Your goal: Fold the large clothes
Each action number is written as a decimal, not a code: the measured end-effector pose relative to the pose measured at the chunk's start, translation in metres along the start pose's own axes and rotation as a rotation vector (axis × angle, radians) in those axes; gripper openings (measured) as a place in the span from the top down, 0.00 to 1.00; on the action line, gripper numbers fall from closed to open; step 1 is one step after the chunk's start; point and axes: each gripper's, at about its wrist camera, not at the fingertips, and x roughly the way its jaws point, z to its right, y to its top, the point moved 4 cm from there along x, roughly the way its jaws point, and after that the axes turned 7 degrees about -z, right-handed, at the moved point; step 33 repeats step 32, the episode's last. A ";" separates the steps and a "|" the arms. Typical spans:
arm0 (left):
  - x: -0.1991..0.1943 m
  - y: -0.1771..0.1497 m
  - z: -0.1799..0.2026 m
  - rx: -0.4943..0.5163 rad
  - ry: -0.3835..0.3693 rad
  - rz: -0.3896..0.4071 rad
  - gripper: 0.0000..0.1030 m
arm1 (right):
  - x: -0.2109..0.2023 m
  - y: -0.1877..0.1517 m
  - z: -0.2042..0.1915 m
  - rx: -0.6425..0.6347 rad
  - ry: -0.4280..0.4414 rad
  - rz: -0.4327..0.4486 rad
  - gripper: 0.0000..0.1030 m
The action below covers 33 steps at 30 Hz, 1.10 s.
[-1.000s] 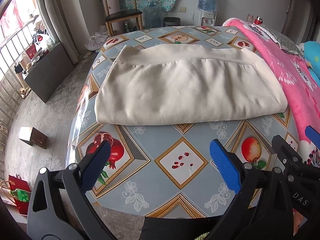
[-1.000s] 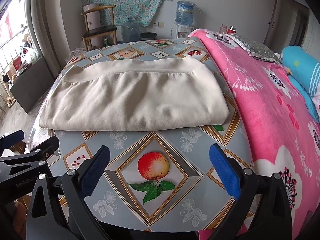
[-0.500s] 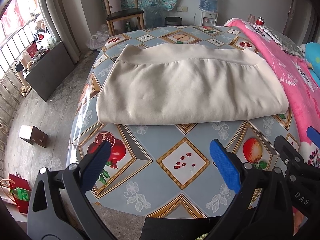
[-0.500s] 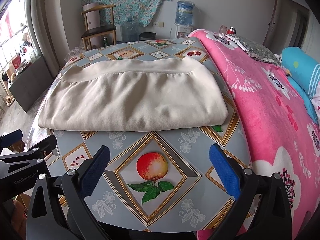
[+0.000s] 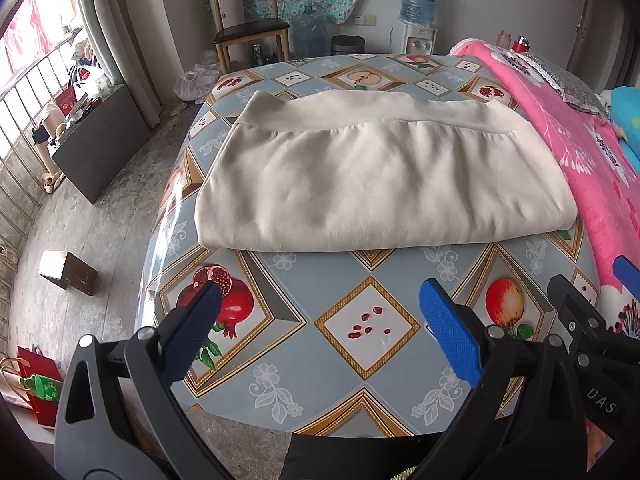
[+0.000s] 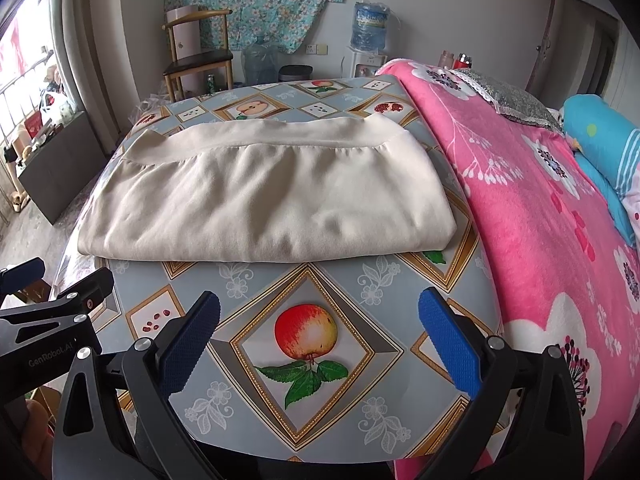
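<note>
A cream garment point(image 5: 376, 176) point(image 6: 264, 196) lies folded into a wide rectangle on the table, its ribbed hem along the far edge. The table point(image 5: 304, 344) point(image 6: 372, 312) wears a grey-blue fruit-print oilcloth. My left gripper point(image 5: 316, 320) hovers open over the near part of the table, well short of the garment, with nothing between its blue pads. My right gripper point(image 6: 318, 322) is also open and empty, above the printed apple near the front edge. Each gripper shows at the edge of the other's view.
A pink floral blanket point(image 6: 552, 216) covers a bed touching the table's right side, with a blue pillow point(image 6: 600, 140) behind. A wooden chair point(image 5: 248, 32), water dispenser point(image 5: 418, 12) and bin stand by the far wall. A small box point(image 5: 68, 272) and red bag point(image 5: 36, 384) sit on the floor at left.
Both grippers have drifted back slightly from the garment and stay open. The garment has not moved.
</note>
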 end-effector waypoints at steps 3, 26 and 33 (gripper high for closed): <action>0.000 0.000 -0.001 -0.001 0.000 0.001 0.07 | 0.000 0.000 0.000 -0.001 -0.001 0.002 0.06; -0.002 0.002 -0.001 -0.006 0.000 0.000 0.07 | -0.003 -0.001 -0.002 -0.002 -0.004 -0.001 0.06; -0.002 0.002 -0.002 -0.007 0.003 0.000 0.07 | -0.003 -0.001 -0.001 0.002 -0.010 -0.004 0.06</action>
